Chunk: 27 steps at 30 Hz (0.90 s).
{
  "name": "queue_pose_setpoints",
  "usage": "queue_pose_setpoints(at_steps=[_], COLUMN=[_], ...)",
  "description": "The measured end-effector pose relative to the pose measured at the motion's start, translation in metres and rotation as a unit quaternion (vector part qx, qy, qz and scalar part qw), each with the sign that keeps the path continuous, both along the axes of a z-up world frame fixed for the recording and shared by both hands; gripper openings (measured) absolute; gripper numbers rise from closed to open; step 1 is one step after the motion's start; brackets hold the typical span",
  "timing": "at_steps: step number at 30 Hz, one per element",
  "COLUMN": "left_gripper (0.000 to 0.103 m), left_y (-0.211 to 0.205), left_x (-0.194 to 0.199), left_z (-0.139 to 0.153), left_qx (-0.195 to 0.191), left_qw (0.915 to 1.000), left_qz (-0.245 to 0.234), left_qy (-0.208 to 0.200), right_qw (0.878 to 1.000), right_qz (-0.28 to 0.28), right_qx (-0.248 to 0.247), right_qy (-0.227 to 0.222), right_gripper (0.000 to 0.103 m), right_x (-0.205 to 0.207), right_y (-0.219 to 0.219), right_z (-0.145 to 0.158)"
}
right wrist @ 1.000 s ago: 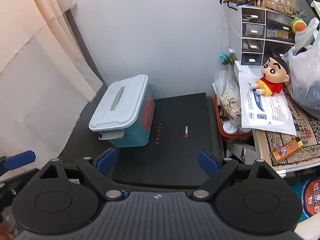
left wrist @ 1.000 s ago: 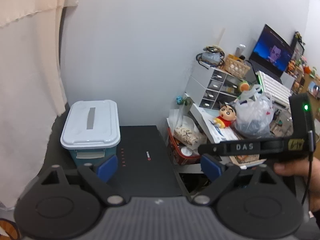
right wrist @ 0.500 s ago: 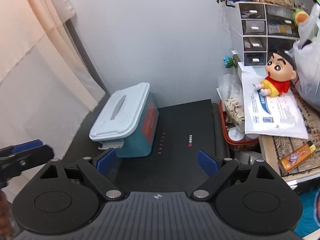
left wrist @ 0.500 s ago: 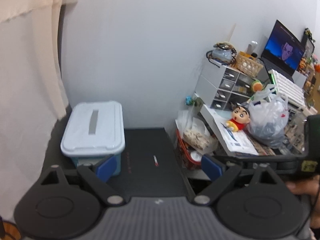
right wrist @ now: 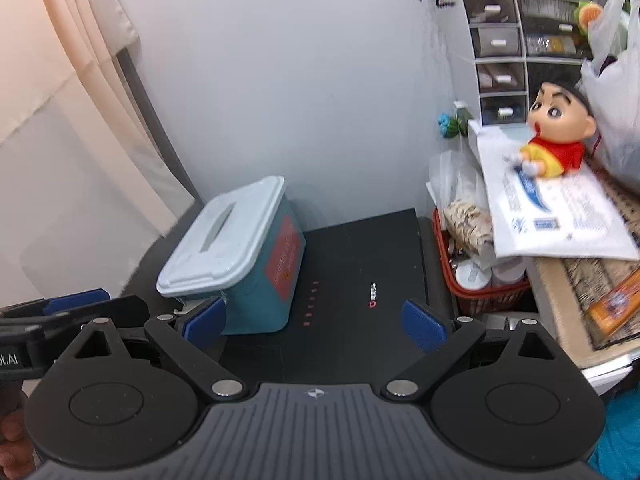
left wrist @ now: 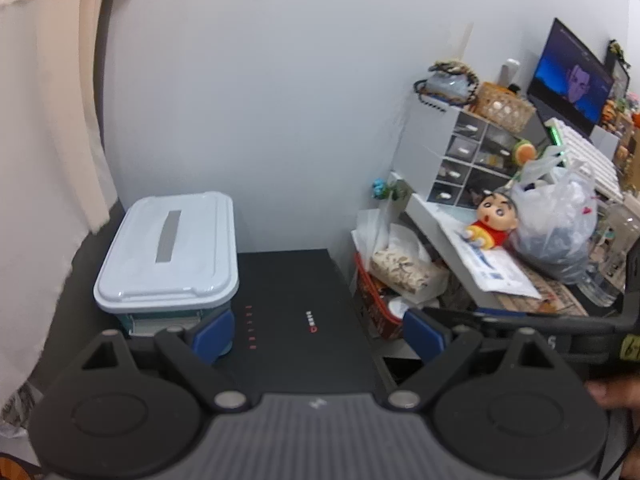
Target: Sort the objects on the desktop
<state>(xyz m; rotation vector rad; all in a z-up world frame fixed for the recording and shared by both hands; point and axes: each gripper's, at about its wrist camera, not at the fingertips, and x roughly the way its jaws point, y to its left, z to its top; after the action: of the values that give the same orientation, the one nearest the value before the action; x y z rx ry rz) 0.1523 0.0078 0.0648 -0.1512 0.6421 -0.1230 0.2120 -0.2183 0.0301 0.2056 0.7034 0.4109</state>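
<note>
Both views nearer doll (right wrist: 558,132); left claw (left wrist: 318,330), right claw (right wrist: 316,322) wide, seemingly empty.

A plain white wall (left wrist: 280,100) fills the centre and top of both views, evenly lit. A pale peach curtain (left wrist: 44,120) hangs down the left edge. At the upper right stands a small white drawer cabinet (left wrist: 452,152) against the wall. At lower centre lies a flat black surface (left wrist: 296,312), reaching back to the foot of the wall.
</note>
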Motion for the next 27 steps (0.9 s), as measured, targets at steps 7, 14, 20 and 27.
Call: queue_pose_setpoints(at_steps=[7, 14, 20, 27], left_gripper=[0.093, 0.093, 0.093, 0.093], left_y=[0.013, 0.023, 0.022, 0.027], left_x=[0.016, 0.028, 0.045, 0.049], left_z=[-0.033, -0.067, -0.086, -0.103], left_qx=[-0.006, -0.025, -0.023, -0.028], left_qw=[0.9996, 0.9983, 0.9982, 0.9983], left_qz=[0.020, 0.030, 0.019, 0.023], left_qy=[0.020, 0.044, 0.053, 0.046], right_qw=[1.000, 0.998, 0.999, 0.998], right_qz=[-0.001, 0.028, 0.020, 0.023], right_qx=[-0.008, -0.040, -0.033, -0.040], right_qy=[0.003, -0.026, -0.023, -0.031], right_gripper=[0.097, 0.097, 0.097, 0.097], right_x=[0.006, -0.001, 0.000, 0.002], right_y=[0.010, 0.027, 0.025, 0.030], right_z=[-0.039, -0.059, -0.073, -0.090])
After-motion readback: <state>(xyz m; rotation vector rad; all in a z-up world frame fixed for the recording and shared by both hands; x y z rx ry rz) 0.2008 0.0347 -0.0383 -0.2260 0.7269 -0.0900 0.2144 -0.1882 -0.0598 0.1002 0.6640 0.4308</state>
